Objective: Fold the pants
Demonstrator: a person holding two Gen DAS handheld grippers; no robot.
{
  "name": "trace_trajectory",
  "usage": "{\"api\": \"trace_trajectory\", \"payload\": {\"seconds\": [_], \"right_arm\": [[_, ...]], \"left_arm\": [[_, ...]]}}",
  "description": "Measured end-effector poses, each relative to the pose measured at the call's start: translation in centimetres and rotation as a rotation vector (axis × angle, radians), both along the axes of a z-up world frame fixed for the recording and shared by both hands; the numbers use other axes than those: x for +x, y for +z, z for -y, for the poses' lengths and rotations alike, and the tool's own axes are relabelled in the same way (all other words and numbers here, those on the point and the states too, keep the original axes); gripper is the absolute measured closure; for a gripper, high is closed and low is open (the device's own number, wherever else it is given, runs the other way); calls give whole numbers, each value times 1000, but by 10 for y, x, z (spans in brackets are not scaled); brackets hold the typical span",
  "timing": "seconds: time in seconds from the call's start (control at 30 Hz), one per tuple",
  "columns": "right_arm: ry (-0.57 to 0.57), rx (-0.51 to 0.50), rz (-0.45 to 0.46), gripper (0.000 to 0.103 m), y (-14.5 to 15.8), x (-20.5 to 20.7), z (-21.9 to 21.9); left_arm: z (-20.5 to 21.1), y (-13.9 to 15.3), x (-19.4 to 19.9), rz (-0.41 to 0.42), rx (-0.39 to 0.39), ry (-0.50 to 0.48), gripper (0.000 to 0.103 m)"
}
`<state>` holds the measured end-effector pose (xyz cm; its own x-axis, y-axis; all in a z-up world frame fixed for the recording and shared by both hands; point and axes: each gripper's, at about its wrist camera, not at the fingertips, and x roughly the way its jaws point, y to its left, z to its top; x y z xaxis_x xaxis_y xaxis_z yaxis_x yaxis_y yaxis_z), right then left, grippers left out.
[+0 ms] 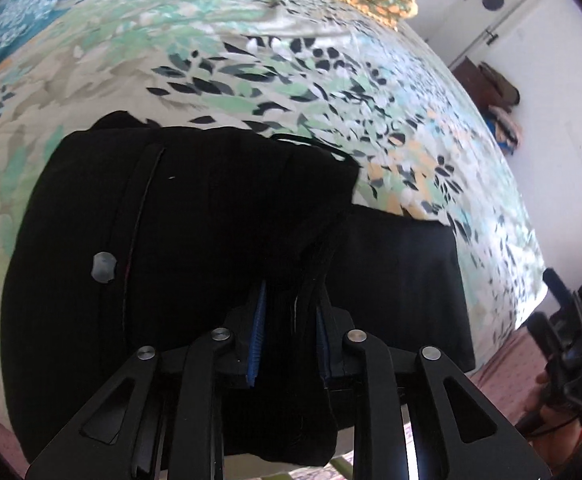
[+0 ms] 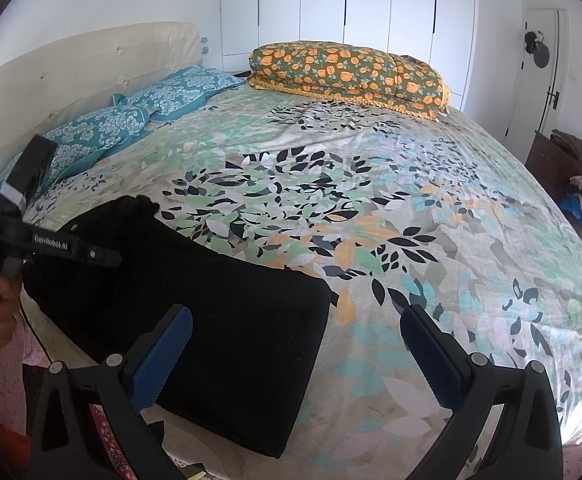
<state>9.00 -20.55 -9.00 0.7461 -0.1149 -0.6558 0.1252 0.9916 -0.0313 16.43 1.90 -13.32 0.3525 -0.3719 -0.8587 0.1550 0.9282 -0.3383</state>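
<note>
My left gripper (image 1: 289, 332) pinches a fold of the black cloth pants (image 1: 195, 220) on the leaf-patterned bedsheet (image 1: 131, 80), while my right gripper (image 2: 297, 354) gapes empty.

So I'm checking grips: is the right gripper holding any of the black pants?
No: the right gripper stands wide open, its blue pads clear of the black pants on the bed.
</note>
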Motion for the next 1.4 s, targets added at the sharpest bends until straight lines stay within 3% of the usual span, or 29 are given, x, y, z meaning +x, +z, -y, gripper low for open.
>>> {"api": "trace_trajectory", "payload": {"seconds": [0.03,0.1,0.17,0.27,0.4,0.5,0.57,0.63,0.7,0.8,0.9,0.97,1.03,1.13,1.27,1.4], "right_arm": [[-13,16,-1,0,-1,-1,4],[-39,54,-6,0,-4,-1,13],[-70,97,-7,0,-7,0,23],[-111,157,2,0,-8,-1,34],[-112,213,80,0,3,-8,38],[-90,316,189,0,20,-15,39],[-64,403,191,0,21,-10,37],[-34,470,83,0,8,3,31],[30,467,-36,0,-9,15,12],[215,507,-110,0,-19,28,-27],[393,786,-187,6,-29,53,-57],[400,922,-232,26,-41,73,-69],[388,995,-282,31,-56,92,-79],[393,991,-361,36,-72,111,-96],[345,871,-500,36,-89,119,-107],[307,885,-558,41,-100,121,-102]], "left_arm": [[5,4,-2,9,-2,-23,67],[14,18,-7,26,-49,-66,39],[13,36,-16,65,-100,-84,32],[0,63,-23,126,-151,-69,30],[-42,100,-26,208,-223,36,29],[-96,122,-26,307,-191,175,20],[-135,127,-26,362,-139,289,17],[-167,118,-27,384,-65,393,17],[-182,99,-33,386,-15,444,17],[-182,61,-39,347,49,503,17],[-184,32,-33,261,9,530,17],[-181,33,-33,262,-14,540,17],[-181,39,-34,295,14,543,17],[-185,45,-38,311,26,542,17],[-193,41,-42,285,-11,564,17],[-196,38,-40,281,-22,573,17]]}}
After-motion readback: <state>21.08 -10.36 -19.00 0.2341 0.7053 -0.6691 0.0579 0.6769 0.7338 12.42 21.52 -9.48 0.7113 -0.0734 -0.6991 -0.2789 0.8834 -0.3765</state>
